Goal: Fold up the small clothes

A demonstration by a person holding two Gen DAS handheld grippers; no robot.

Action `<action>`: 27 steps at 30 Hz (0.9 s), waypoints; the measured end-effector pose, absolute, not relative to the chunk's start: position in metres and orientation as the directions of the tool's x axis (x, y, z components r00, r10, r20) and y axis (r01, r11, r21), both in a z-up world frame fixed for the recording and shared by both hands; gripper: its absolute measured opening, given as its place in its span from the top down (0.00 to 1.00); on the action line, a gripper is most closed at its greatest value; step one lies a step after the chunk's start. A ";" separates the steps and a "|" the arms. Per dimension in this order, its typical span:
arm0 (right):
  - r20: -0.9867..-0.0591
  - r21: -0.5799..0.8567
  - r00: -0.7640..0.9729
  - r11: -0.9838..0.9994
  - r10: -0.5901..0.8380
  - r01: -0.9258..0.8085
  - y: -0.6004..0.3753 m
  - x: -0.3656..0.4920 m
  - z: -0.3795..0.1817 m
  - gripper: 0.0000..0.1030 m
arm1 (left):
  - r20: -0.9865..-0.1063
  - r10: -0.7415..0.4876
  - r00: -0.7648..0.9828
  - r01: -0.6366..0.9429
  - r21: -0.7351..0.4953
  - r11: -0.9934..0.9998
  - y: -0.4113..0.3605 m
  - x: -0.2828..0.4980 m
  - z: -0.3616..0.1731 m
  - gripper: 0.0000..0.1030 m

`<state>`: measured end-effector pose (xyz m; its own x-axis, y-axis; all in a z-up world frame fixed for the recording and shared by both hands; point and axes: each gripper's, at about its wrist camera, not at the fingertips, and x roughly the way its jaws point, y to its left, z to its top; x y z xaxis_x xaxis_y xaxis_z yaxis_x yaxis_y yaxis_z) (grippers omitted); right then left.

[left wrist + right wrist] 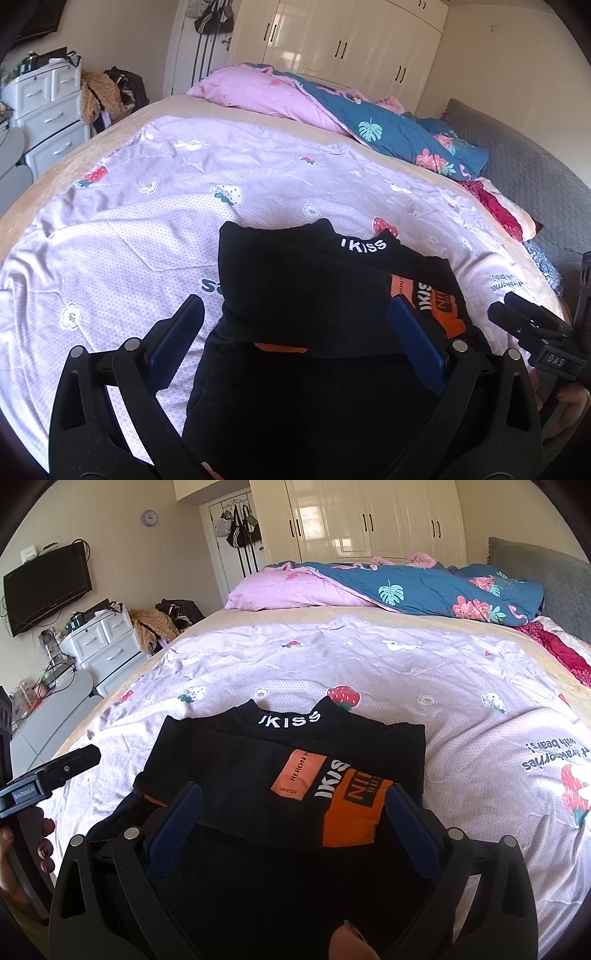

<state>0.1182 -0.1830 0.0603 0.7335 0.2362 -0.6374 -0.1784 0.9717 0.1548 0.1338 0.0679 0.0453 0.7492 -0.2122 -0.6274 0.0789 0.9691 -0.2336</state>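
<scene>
- Black folded garment (pixel 280 760) with white "IKISS" lettering on its collar and orange patches: lies on the lilac quilted bedspread (pixel 147 206) printed with strawberries and small flowers, at the near side of the bed; the collar points away from both cameras.
- Orange patches: one pale orange label reading "HERON" and one brighter orange block with black lettering, both on the garment's upper folded layer, right of centre in the right wrist view.
- Left gripper (pixel 295 325), black with blue-padded fingers: jaws spread wide and empty, straddling the near left part of the garment; one finger stands over bare bedspread, the other over the black cloth.
- Right gripper (pixel 291 805), same build: jaws likewise spread wide, holding nothing, with the garment's near edge between the fingers; whether the pads touch the cloth cannot be told.
- The two grippers sit side by side; each shows at the edge of the other's view, the left one with the person's fingers wrapped round its handle.
- Rumpled pink and teal floral duvet (pixel 388 587): heaped along the far side of the bed, well apart from the garment.
- Cream wardrobe with dark handles (pixel 369 520): stands behind the bed.
- White chest of drawers (pixel 107 646): stands to the left of the bed, below a wall-mounted black television (pixel 48 587).
</scene>
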 end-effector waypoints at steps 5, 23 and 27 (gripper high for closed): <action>-0.636 0.163 0.734 0.971 0.238 -0.174 -0.189 0.110 0.062 0.04 | -0.614 -0.226 0.757 0.091 -0.244 0.966 0.064 0.121 0.049 0.09; -0.666 0.152 0.714 0.977 0.215 -0.152 -0.213 0.067 0.062 0.04 | -0.676 -0.220 0.703 0.066 -0.246 0.967 0.069 0.083 0.025 0.09; -0.676 0.148 0.707 0.978 0.207 -0.145 -0.219 0.055 0.058 0.04 | -0.701 -0.197 0.685 0.049 -0.225 0.973 0.074 0.073 0.018 0.09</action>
<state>0.0551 -0.2192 0.0583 0.7073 0.2072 -0.6759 -0.1454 0.9783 0.1477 0.0730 0.0744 0.0180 0.6851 -0.1967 -0.7014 0.0494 0.9732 -0.2247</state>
